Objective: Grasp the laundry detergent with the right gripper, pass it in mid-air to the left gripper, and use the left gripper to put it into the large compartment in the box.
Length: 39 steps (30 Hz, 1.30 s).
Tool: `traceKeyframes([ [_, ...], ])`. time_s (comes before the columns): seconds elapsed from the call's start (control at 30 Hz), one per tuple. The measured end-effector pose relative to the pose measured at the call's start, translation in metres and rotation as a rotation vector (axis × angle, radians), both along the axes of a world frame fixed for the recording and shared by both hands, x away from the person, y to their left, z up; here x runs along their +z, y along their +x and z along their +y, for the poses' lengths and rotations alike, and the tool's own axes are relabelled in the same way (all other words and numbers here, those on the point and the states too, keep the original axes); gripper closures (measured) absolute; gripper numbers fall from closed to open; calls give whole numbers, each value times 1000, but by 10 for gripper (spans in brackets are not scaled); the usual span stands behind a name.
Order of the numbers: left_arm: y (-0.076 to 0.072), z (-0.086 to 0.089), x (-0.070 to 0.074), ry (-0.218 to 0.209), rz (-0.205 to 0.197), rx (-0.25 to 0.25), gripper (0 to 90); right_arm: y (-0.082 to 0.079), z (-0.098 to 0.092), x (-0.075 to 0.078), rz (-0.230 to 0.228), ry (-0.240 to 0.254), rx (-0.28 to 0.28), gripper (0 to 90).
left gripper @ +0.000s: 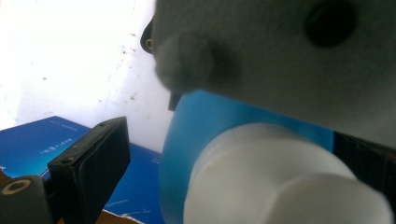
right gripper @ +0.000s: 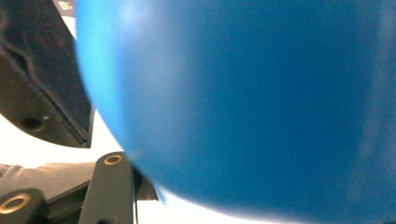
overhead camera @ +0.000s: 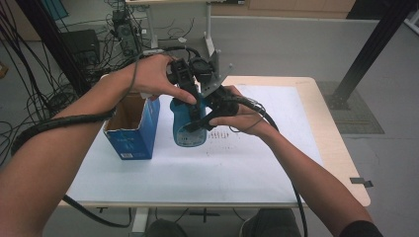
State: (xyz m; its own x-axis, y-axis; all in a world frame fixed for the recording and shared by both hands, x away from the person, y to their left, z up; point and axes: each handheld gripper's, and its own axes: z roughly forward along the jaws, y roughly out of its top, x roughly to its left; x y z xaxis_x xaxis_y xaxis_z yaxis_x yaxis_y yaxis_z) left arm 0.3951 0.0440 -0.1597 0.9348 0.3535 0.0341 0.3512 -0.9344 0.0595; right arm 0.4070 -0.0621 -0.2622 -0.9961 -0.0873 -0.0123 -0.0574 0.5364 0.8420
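Observation:
A blue bottle (overhead camera: 188, 129) with a white cap (left gripper: 266, 177) is held upright above the white table cover. My right gripper (overhead camera: 201, 121) comes in from the right and is shut on the bottle's body (right gripper: 243, 102); one black pad (right gripper: 44, 88) lies against its side. My left gripper (overhead camera: 191, 98) reaches down from above with its jaws on either side of the cap. Its left finger (left gripper: 95, 163) stands apart from the cap, so it is open. The right gripper's grey plate (left gripper: 280, 51) hangs close over the cap.
An open blue cardboard box (overhead camera: 131, 133) stands upright just left of the bottle, also in the left gripper view (left gripper: 28, 144). White paper (overhead camera: 197, 173) covers the wooden table (overhead camera: 346, 163). Cables and black frame posts lie beyond the far edge.

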Motion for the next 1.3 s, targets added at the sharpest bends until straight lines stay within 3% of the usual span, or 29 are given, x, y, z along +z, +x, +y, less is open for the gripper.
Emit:
traceKeyframes([
  [1.3,-2,1,0,-9,-9,-10,70,1,0,1,1,4,-1,437],
])
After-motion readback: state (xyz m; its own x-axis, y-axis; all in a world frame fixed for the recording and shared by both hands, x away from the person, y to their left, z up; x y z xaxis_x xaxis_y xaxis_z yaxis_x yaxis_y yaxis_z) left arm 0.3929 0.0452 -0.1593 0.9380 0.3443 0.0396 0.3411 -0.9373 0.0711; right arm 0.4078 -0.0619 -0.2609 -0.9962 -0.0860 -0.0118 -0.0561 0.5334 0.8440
